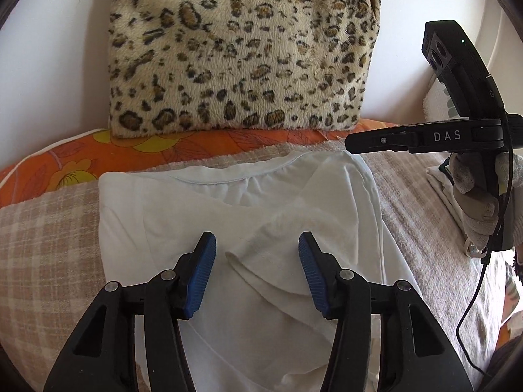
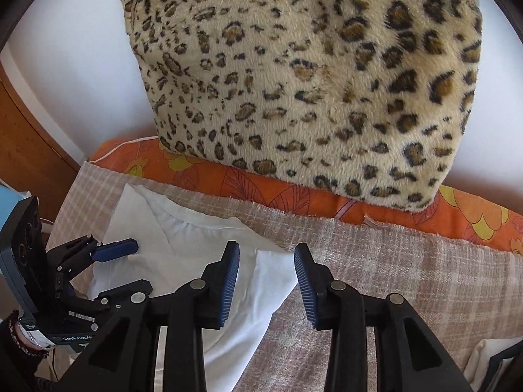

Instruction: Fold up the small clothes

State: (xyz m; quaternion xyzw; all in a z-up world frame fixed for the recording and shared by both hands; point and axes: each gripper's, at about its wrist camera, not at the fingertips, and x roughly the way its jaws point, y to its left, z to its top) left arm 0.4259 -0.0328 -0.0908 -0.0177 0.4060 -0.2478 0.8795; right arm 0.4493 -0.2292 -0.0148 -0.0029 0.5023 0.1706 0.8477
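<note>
white garment (image 1: 248, 215): one, on checked blanket (image 2: 392, 261) | left gripper (image 1: 257, 269): jaws apart, empty | right gripper (image 2: 266, 285): jaws apart, empty

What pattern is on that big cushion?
Leopard print on the cushion, clearest in the right wrist view.

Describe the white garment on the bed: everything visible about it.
The white garment is plain, thin, soft-looking fabric with a stitched, curved neckline edge at its far side. It lies partly folded and creased on the beige checked blanket, one flap turned over the middle, short of the orange floral pillow. The left tongs and right tongs hover open over it; neither visibly grips it.
</note>
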